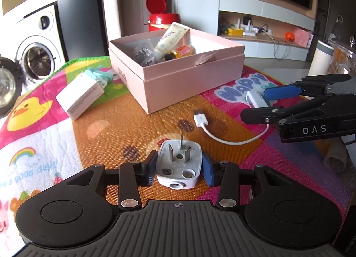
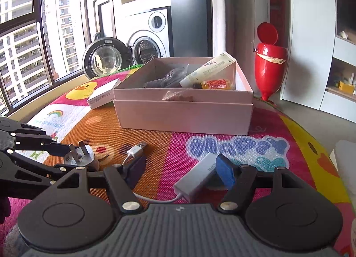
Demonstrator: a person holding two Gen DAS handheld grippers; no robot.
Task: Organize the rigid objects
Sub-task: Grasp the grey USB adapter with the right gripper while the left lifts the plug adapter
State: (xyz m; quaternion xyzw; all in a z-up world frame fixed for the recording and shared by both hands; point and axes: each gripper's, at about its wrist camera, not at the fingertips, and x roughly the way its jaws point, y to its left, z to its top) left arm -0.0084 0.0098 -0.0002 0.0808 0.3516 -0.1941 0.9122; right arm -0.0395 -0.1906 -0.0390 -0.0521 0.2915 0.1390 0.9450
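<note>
A white three-pin plug (image 1: 178,168) lies on the colourful mat (image 1: 106,132) with its prongs up. My left gripper (image 1: 179,163) straddles it, pads close at both sides, not clearly pressing. From the right wrist view the same plug (image 2: 81,153) sits between the left gripper's (image 2: 73,157) fingers. A white adapter (image 2: 195,177) with a cable and USB end (image 2: 135,150) lies between the wide-apart fingers of my right gripper (image 2: 181,169); only the blue pad (image 2: 224,172) is near it. The open pink box (image 1: 189,83) behind holds a tube, a small bottle and a dark bag.
A white carton (image 1: 80,97) and a mint-green item (image 1: 100,74) lie left of the box. A red bin (image 2: 270,61) stands beyond the mat. A washing machine (image 2: 146,41) is behind, and a white cylinder (image 1: 320,59) at the far right.
</note>
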